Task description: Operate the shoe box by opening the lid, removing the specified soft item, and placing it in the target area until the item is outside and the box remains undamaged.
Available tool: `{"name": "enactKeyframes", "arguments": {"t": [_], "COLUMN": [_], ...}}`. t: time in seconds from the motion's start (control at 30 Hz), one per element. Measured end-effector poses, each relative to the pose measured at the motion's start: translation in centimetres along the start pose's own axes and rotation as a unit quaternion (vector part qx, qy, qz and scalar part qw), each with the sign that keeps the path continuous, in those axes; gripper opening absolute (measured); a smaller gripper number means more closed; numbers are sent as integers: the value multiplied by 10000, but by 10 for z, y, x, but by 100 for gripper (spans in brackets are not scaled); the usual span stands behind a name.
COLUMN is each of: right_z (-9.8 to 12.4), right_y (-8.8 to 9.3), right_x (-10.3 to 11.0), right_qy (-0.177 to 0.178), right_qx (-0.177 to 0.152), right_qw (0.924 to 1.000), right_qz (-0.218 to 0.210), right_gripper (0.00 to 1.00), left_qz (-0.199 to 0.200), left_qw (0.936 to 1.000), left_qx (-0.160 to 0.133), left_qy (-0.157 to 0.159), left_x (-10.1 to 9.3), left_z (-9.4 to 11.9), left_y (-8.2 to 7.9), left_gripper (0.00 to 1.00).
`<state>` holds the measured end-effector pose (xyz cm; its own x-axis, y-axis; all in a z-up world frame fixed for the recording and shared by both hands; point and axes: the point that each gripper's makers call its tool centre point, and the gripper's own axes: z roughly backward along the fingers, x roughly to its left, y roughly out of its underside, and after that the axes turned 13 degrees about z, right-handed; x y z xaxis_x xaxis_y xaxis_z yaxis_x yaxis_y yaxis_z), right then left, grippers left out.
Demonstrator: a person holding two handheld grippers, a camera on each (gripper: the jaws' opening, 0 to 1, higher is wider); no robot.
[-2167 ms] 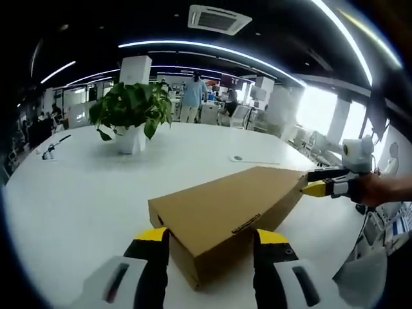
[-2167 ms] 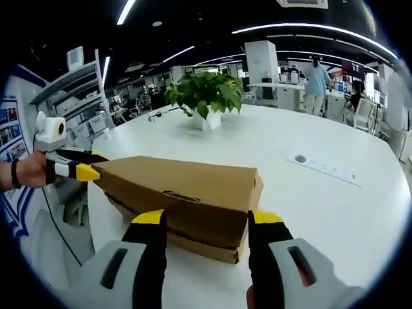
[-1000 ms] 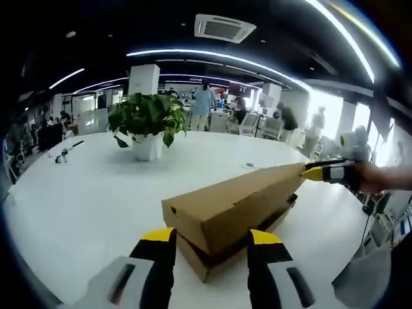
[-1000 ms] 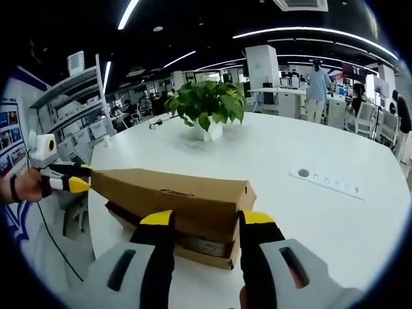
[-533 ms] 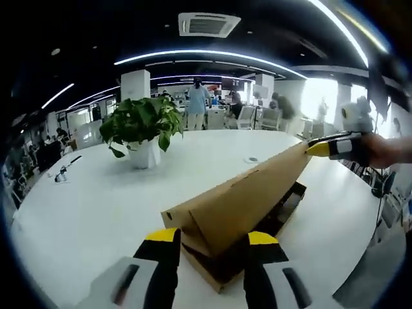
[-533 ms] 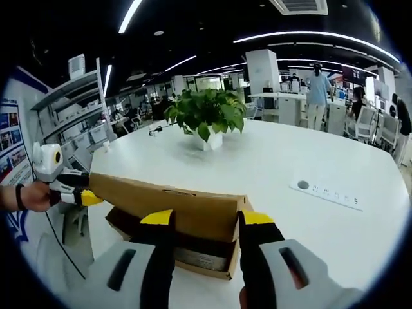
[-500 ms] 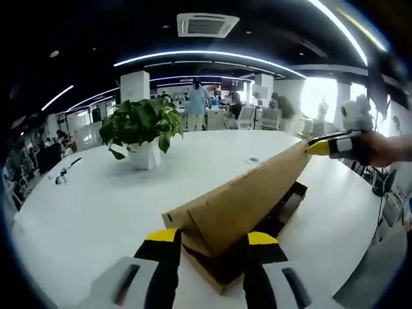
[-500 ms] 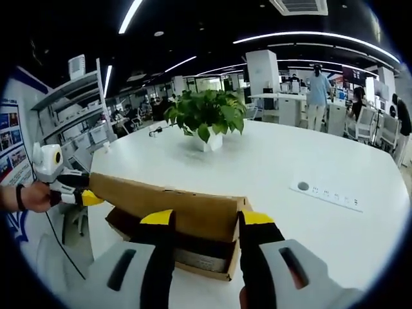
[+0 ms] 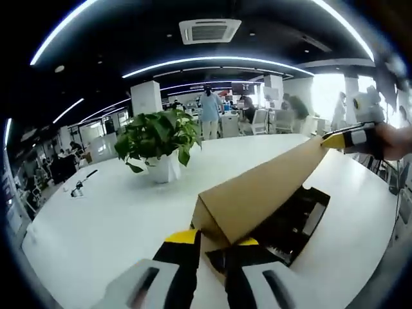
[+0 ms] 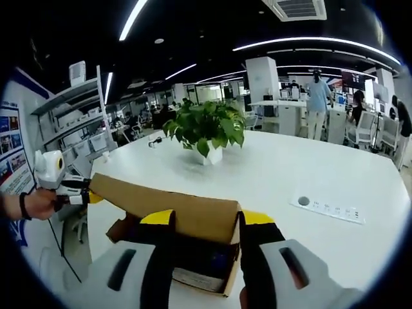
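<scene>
Hiding box contents: raised lid (image 10: 174, 209)

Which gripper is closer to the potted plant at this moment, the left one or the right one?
Hard to tell: the left gripper and right gripper each hold one end of the lid, both apart from the potted plant.

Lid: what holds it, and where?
Both grippers hold the lid, one at each end: left gripper at one short end, right gripper at the other, above the box.
</scene>
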<state>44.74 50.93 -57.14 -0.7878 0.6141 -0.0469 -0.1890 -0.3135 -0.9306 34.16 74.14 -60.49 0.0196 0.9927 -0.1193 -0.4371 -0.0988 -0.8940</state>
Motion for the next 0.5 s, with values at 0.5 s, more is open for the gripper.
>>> {"name": "enactKeyframes", "arguments": {"t": [0.5], "right_z": [0], "right_y": [-9], "right_x": [-7], "right_qy": [-57], "right_qx": [-86], "right_qw": [9999], "right_qz": [74], "right_gripper": [32], "left_qz": [33], "left_qw": [9998], "left_qx": [84], "left_qy": [-185], "left_x": [13], "left_z": [-13], "left_y": [-14], "left_gripper": [8]}}
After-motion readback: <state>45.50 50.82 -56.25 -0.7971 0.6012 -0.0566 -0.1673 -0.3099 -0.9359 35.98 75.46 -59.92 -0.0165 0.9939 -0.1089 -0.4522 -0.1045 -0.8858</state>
